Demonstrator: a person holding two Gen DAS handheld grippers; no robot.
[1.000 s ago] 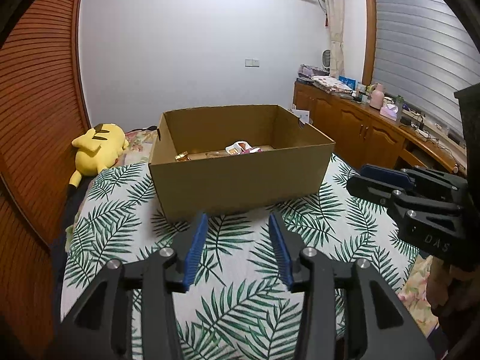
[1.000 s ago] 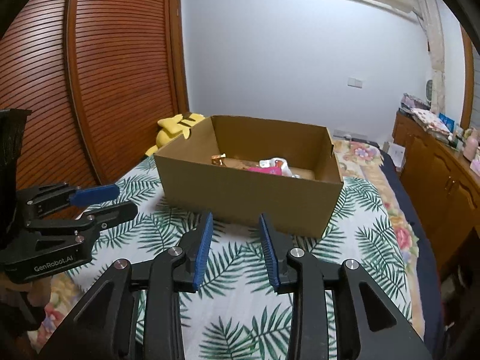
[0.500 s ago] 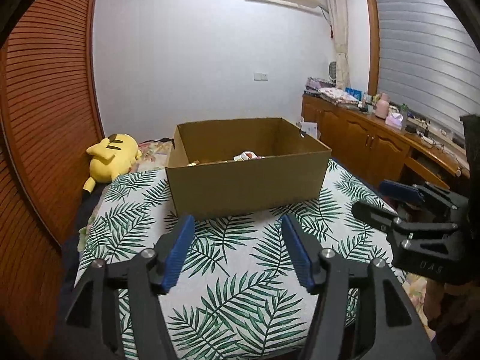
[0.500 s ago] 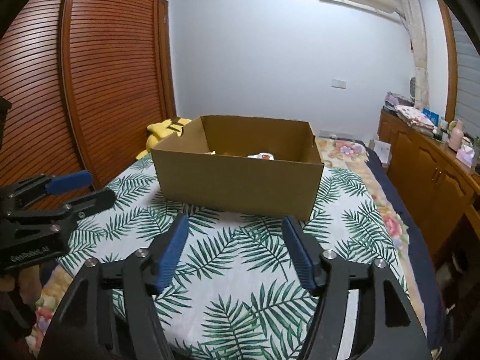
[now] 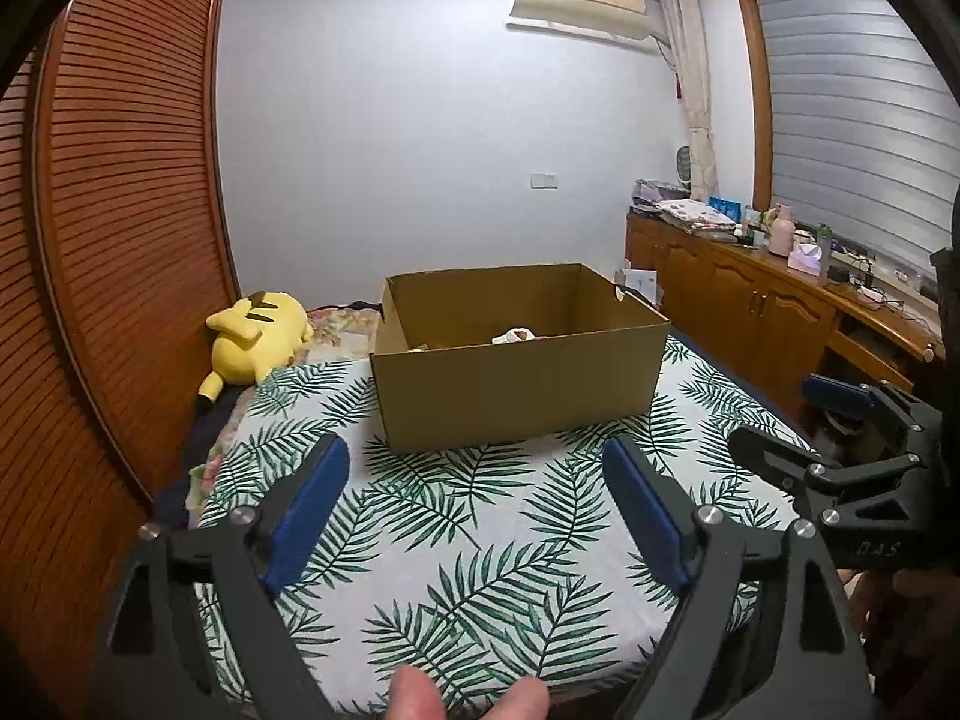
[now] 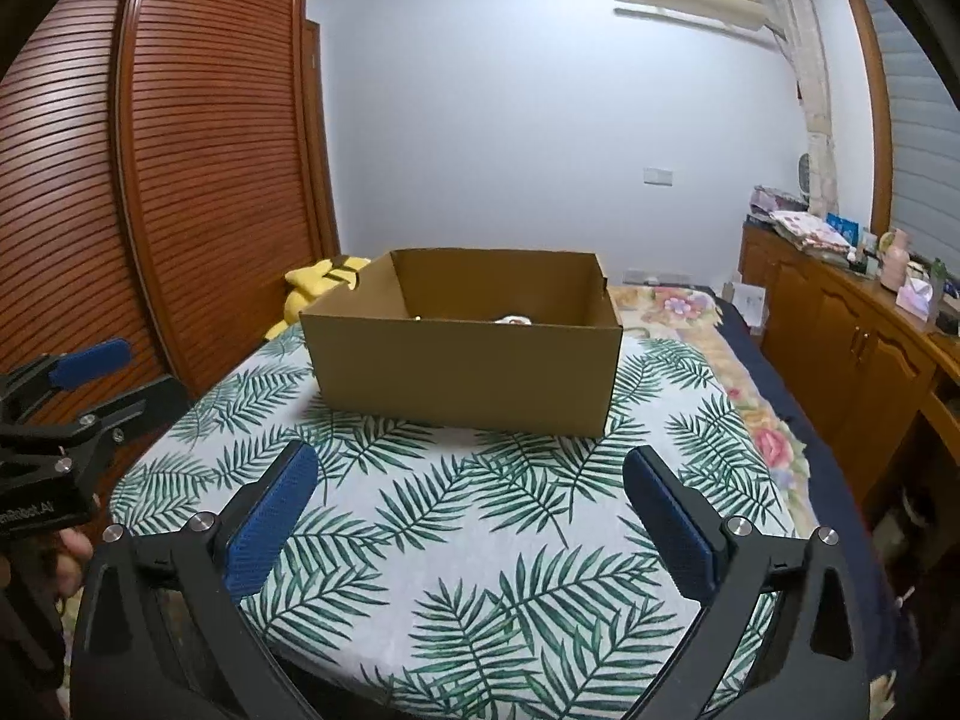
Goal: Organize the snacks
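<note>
Left tool (image 5: 474,483): released, blue pads spread wide over the leaf-print cloth, nothing between them; its jaws have just been opening. In the right wrist view its black body shows the white lettering "enRobot.AI", the first letters cut off by the frame edge.
Right tool (image 6: 471,495): released, jaws at their widest over the cloth with nothing between them; they have just been opening. In the left wrist view its body carries pale lettering that looks like "DAS", seen at an angle.
Cardboard box (image 5: 516,387): plain brown, open top, no print visible, standing on the bed ahead of both tools.
Snacks (image 5: 515,335): inside the box, only a white wrapper top and a small golden bit showing above the near wall; no wording can be read.
Bed (image 6: 480,540): covered with a white cloth printed with green palm leaves.
Yellow plush toy (image 5: 255,339): lying at the bed's far left, beside the box.
Fingers (image 5: 420,693): 2 fingertips at the bottom edge of the left wrist view.
</note>
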